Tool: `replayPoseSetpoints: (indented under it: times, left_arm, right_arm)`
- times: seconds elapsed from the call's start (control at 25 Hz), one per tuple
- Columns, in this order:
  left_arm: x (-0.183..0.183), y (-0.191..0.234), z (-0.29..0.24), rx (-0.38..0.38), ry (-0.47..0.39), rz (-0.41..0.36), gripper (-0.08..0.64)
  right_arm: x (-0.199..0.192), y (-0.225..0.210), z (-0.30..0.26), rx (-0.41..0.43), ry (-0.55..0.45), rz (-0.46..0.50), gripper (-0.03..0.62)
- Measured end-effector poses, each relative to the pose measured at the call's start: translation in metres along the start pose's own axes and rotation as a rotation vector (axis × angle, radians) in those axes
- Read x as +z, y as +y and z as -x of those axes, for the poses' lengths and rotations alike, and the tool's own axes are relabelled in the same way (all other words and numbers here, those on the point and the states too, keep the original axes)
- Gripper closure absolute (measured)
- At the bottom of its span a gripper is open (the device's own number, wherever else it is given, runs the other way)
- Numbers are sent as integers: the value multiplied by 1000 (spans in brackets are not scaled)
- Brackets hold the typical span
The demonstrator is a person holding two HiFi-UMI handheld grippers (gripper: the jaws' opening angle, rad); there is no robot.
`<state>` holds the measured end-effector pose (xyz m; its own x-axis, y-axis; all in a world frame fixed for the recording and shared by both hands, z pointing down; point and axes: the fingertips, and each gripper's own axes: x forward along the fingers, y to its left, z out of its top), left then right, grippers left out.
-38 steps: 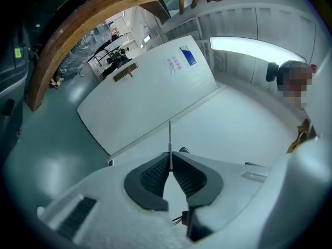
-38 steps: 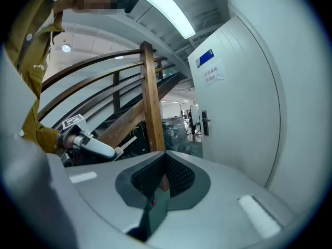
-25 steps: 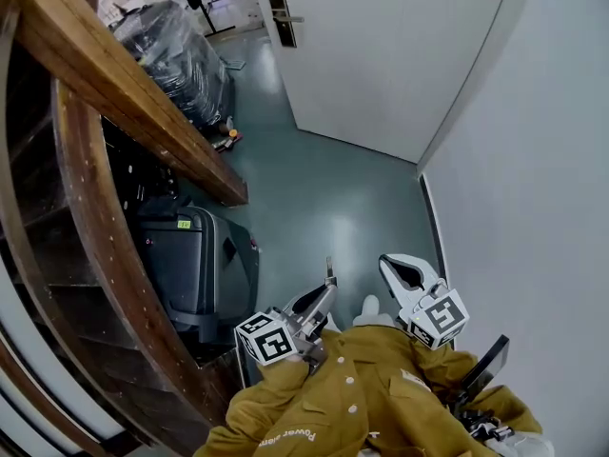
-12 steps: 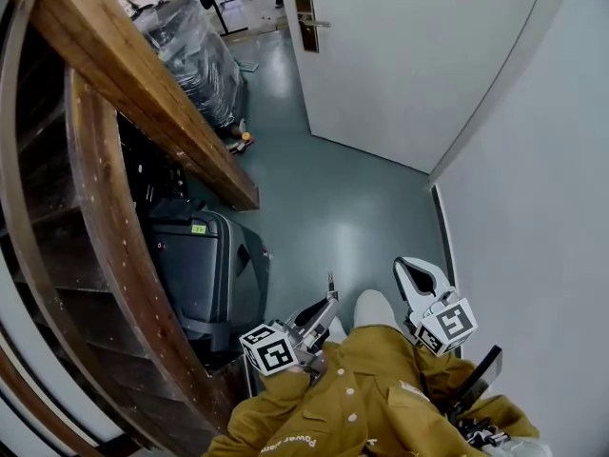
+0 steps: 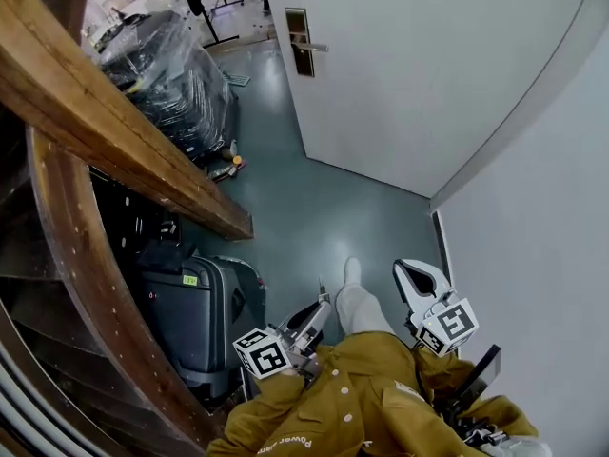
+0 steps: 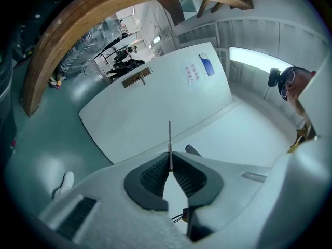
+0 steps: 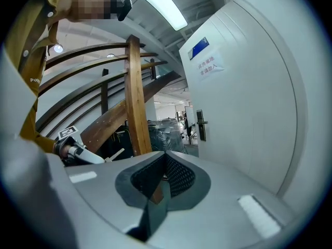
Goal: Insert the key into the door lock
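Left gripper (image 5: 322,300) level, jaws pinched, right gripper (image 5: 407,272) closed

Open floor (image 5: 324,208) up to the door (image 5: 409,65); wooden staircase (image 5: 124,131), suitcase (image 5: 202,312) crowding left, wall (image 5: 533,255) right

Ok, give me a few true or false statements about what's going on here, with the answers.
1. The left gripper is shut on a key. True.
2. The right gripper holds something too. False: its jaws are together with nothing between them.
3. The key is already in the lock. False: the lock is well ahead of it, untouched.
4. A dark suitcase stands below the wooden beam. True.
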<state>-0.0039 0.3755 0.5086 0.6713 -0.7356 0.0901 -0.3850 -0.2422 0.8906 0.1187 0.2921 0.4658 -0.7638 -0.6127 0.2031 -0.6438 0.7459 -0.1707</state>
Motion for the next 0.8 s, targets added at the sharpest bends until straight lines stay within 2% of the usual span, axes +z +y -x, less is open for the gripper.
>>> replayPoseSetpoints:
  times: [0.2, 0.4, 0.6, 0.8]
  left_arm:
    - [90, 10, -79, 3, -17, 14, 535]
    - [149, 19, -154, 17, 5, -9, 535]
    - [198, 28, -188, 35, -25, -19, 535]
    - [232, 40, -206, 48, -56, -13, 535]
  right_arm:
    - [45, -65, -77, 64, -9, 33, 586]
    - [73, -125, -124, 104, -13, 25, 586]
    - [95, -165, -161, 127, -13, 21, 586]
    - [111, -186, -198, 164, -3, 29, 586]
